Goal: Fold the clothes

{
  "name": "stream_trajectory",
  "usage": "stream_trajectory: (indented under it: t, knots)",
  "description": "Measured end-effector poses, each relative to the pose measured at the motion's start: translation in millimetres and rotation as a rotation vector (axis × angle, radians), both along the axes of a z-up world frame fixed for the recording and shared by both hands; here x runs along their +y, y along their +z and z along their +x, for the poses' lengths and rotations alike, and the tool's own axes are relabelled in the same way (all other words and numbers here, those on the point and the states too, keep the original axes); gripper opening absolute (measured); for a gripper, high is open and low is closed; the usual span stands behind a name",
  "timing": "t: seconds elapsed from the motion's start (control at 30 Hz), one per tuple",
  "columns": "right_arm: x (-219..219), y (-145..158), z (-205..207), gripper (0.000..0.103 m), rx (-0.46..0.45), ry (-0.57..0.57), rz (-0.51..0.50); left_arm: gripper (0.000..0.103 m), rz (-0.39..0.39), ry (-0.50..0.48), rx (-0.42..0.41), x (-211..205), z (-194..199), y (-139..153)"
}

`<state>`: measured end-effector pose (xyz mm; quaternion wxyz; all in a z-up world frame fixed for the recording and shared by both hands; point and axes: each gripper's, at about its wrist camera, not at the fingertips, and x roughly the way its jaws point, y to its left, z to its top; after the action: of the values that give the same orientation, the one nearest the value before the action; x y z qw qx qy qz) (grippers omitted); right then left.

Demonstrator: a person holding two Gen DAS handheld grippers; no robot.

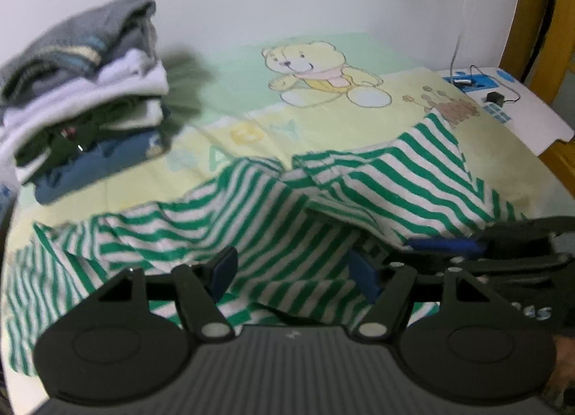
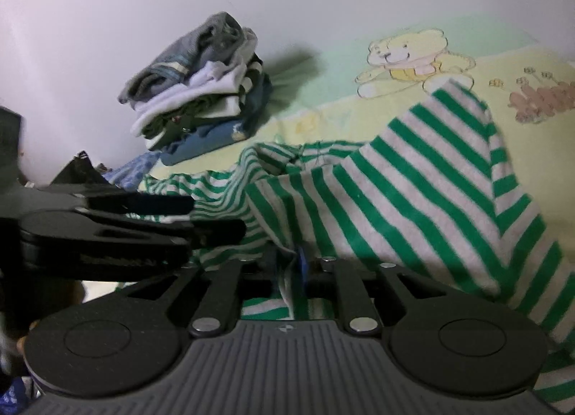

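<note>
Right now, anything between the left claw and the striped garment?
Nothing visible. The left claw is open, with the green-and-white striped garment lying directly between its fingers. The right claw sits close on its right with a fold of the same garment between its fingers.

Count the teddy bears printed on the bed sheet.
1. A yellow teddy bear is printed on the sheet near the wall, beyond the striped garment. The garment and the clothes stack may hide others.
</note>
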<state>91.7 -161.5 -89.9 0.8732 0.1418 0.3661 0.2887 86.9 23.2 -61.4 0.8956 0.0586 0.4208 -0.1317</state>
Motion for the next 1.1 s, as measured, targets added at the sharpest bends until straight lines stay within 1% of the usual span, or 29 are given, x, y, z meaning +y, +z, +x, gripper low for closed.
stream_trajectory:
  t: [0.07, 0.17, 0.2, 0.27, 0.37, 0.4, 0.47, 0.5, 0.57, 0.6, 0.63, 0.7, 0.73, 0.77, 0.87, 0.97, 1.07, 1.1]
  knots:
    - [-8, 5, -3, 0.027, -0.017, 0.011, -0.026, 0.073, -0.021, -0.004, 0.007, 0, 0, 0]
    - [-19, 13, -12, 0.036, -0.029, 0.064, -0.041, 0.075, -0.031, -0.022, 0.001, -2, -3, 2]
    - [-25, 15, -17, 0.036, -0.048, 0.068, -0.058, 0.075, -0.035, -0.028, -0.002, -3, -5, 3]
    - [-34, 19, -31, 0.036, -0.094, 0.051, -0.134, 0.076, -0.044, -0.034, -0.003, -7, -4, 2]
    - [-42, 14, -48, 0.036, -0.11, 0.022, -0.324, 0.078, -0.053, -0.036, 0.005, -13, 0, -1]
    - [-44, 12, -54, 0.035, -0.108, 0.015, -0.376, 0.078, -0.064, -0.035, 0.014, -16, 3, -3]
    - [-50, 8, -61, 0.035, -0.068, 0.007, -0.413, 0.078, -0.084, -0.033, 0.032, -23, 11, -7]
    - [-52, 6, -64, 0.035, -0.049, -0.001, -0.422, 0.076, -0.084, -0.028, 0.039, -26, 14, -8]
    - [-51, 2, -69, 0.035, -0.039, -0.009, -0.434, 0.054, -0.084, -0.019, 0.053, -32, 22, -12]
    - [-50, 0, -72, 0.035, -0.04, -0.012, -0.439, 0.024, -0.085, -0.015, 0.06, -34, 25, -13]
    - [-49, -1, -74, 0.035, -0.044, -0.014, -0.445, 0.003, -0.089, -0.014, 0.068, -36, 28, -13]
    - [-43, -1, -76, 0.035, -0.06, -0.019, -0.462, 0.001, -0.096, -0.012, 0.081, -38, 32, -13]
    - [-41, -1, -76, 0.035, -0.066, -0.02, -0.467, 0.001, -0.089, -0.02, 0.067, -39, 32, -10]
    - [-40, 0, -76, 0.035, -0.072, -0.02, -0.469, 0.001, -0.079, -0.028, 0.044, -40, 30, -4]
    - [-42, 3, -76, 0.035, -0.096, -0.039, -0.462, 0.001, -0.038, -0.039, -0.064, -41, 25, 18]
    - [-47, 9, -76, 0.035, -0.112, -0.068, -0.44, 0.001, 0.0, -0.017, -0.134, -36, 29, 35]
    - [-50, 15, -75, 0.036, -0.131, -0.09, -0.418, 0.001, -0.017, 0.019, -0.047, -21, 46, 22]
    - [-50, 16, -75, 0.036, -0.139, -0.095, -0.416, 0.001, -0.014, 0.035, 0.011, -18, 53, 11]
